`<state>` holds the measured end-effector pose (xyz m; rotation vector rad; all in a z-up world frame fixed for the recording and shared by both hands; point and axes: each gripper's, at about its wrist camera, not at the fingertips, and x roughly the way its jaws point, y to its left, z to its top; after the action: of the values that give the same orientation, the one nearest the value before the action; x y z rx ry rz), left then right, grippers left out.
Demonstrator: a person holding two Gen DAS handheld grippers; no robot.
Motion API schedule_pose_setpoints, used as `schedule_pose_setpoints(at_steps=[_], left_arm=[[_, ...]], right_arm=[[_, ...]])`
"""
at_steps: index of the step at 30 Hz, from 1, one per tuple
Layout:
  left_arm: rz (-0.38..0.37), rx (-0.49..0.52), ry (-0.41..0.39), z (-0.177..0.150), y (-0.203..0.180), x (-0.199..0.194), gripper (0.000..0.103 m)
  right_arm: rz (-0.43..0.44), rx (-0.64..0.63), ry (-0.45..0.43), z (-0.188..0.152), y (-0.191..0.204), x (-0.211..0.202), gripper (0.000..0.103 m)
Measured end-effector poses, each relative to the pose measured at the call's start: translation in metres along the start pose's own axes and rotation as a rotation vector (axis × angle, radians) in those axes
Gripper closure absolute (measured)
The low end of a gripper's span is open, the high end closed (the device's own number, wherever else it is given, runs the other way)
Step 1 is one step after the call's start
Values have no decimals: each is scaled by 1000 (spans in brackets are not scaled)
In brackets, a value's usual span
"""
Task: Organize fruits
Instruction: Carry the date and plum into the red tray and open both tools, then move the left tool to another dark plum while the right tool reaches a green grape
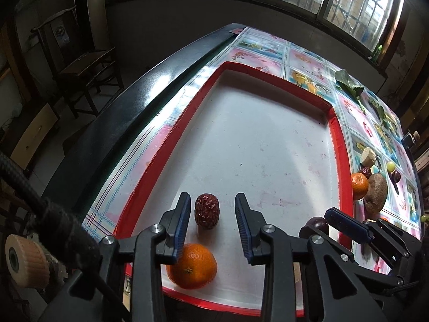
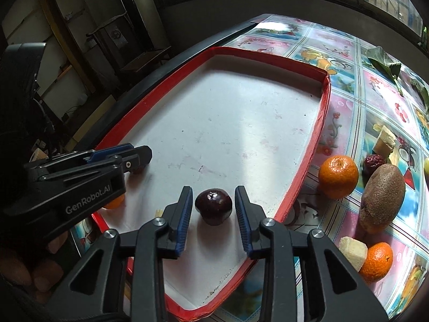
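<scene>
A red-rimmed white tray (image 1: 340, 145) (image 2: 320, 123) lies on the patterned tablecloth. In the left wrist view my left gripper (image 1: 213, 209) is open over the tray, with a wrinkled red date (image 1: 206, 210) standing between its fingers, untouched, and an orange (image 1: 194, 267) below it. In the right wrist view my right gripper (image 2: 213, 205) is open around a dark purple plum (image 2: 213, 206) that rests on the tray. The left gripper shows at the left of that view (image 2: 134, 155).
To the right of the tray lie an orange (image 2: 338, 175), a kiwi (image 2: 382, 197), a second orange (image 2: 376, 261), a pale cut piece (image 2: 353, 251), a red date (image 2: 373, 162) and green leaves (image 2: 386, 65). A wooden chair (image 1: 80, 64) stands beyond the table's left edge.
</scene>
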<state>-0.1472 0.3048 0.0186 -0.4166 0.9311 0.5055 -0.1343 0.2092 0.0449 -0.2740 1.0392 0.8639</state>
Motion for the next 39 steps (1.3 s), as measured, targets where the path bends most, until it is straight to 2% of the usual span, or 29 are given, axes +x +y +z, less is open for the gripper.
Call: schedule_pose_setpoints(at_steps=[2, 7, 8, 9, 11, 13, 15, 18, 22, 26, 30, 33, 37, 39], left_arm=[[-6, -13, -10, -1, 1, -7, 59], [-47, -28, -39, -7, -5, -30, 59], [-60, -29, -47, -10, -9, -35, 55], [-74, -30, -55, -12, -13, -39, 48], [-86, -33, -87, -19, -25, -47, 39], [-91, -28, -115, -26, -41, -54, 38], [-94, -5, -133, -34, -62, -59, 31], [-113, 54, -147, -44, -95, -64, 29], [-189, 119, -123, -61, -135, -63, 28], [-243, 191, -32, -77, -174, -52, 28], [-207, 304, 16, -96, -213, -48, 28], [-170, 373, 24, -110, -235, -52, 28], [-131, 415, 54, -122, -263, -51, 28], [-139, 426, 62, -126, -274, -52, 28]], right_arm=[[-2, 7, -11, -2, -2, -6, 60], [14, 10, -41, -12, -8, -30, 57], [24, 17, -54, -15, -11, -38, 57], [25, 28, -65, -19, -16, -45, 54], [1, 52, -92, -27, -26, -61, 47], [-5, 73, -119, -37, -37, -76, 46], [-19, 98, -138, -49, -50, -90, 45], [-57, 144, -169, -68, -73, -114, 39], [-94, 214, -214, -97, -108, -145, 31], [-139, 284, -263, -134, -144, -177, 25], [-177, 356, -288, -165, -174, -197, 23], [-158, 397, -293, -185, -195, -203, 23], [-130, 422, -290, -199, -214, -202, 23], [-114, 424, -291, -203, -224, -202, 23]])
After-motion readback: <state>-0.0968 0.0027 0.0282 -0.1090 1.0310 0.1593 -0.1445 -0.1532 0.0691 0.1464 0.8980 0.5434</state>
